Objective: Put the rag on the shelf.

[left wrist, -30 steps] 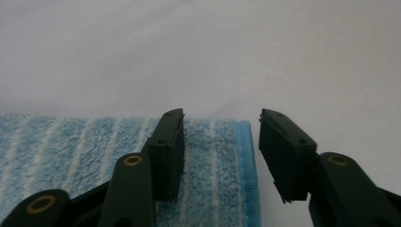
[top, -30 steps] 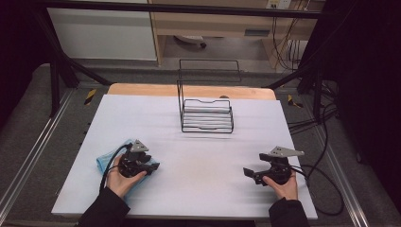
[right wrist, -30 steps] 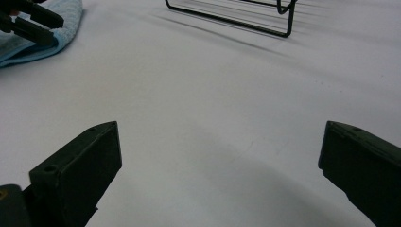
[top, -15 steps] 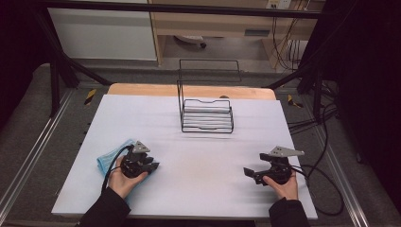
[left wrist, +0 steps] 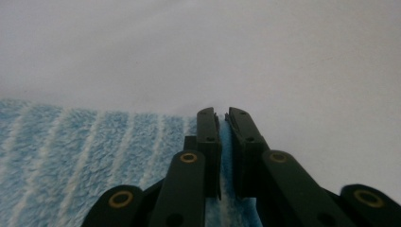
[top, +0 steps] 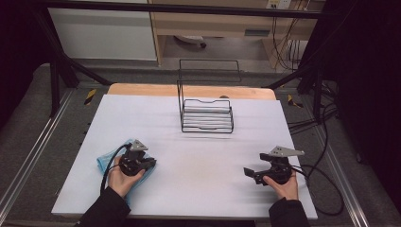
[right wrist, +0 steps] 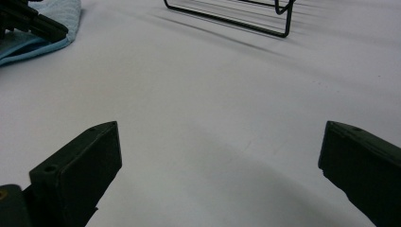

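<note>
White table (top: 198, 189), wire rack (top: 206, 116), grey floor (top: 28, 118)

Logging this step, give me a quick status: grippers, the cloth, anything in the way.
Left gripper jaws just closing, pinched on blue towel edge. Right gripper open, empty, over bare table. Wire rack well clear.

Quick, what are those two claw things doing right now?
Left gripper: jaws have just been closing, now pinching the blue towel.
Right gripper: jaws wide open, holding nothing.
</note>
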A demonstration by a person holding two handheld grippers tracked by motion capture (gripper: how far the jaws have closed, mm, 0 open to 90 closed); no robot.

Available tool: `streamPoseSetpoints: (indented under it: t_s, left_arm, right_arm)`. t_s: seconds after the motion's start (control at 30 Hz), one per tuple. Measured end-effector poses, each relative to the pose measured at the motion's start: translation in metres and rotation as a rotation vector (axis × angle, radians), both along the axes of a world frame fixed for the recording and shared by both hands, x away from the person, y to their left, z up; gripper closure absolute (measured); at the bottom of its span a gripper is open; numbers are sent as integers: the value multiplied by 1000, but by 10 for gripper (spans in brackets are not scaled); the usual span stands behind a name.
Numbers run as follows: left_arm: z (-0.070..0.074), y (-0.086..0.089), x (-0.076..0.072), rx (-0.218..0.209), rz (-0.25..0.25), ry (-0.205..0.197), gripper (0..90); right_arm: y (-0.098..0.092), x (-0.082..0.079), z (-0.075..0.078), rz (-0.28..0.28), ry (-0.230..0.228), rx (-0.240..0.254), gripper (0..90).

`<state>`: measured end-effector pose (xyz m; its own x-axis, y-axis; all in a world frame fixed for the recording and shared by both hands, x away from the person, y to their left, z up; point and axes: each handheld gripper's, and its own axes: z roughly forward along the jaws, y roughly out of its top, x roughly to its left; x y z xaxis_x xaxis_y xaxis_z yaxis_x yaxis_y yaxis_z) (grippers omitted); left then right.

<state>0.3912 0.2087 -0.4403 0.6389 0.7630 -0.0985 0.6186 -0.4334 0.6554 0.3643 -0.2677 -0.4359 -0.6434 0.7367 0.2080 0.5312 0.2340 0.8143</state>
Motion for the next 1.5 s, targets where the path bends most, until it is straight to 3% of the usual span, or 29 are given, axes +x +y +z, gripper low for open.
streamPoseSetpoints:
  t_s: [0.17,0.5,0.83,1.13,1.5]
  left_arm:
    - [3,3,-2,-35,-25,-10,840]
    - [10,-7,-11,-83,-98,-40,842]
    - [11,-33,-23,-118,-184,-42,841]
    - [13,-55,-29,-148,-224,-54,840]
    - [16,-88,-28,-133,-264,-73,840]
  right_arm:
    - [0,0,0,-1,1,3,7]
    - [0,0,0,0,1,3,7]
    - [0,0,0,2,1,2,8]
    - [0,0,0,3,3,-1,8]
    - [0,-1,0,-1,5,3,8]
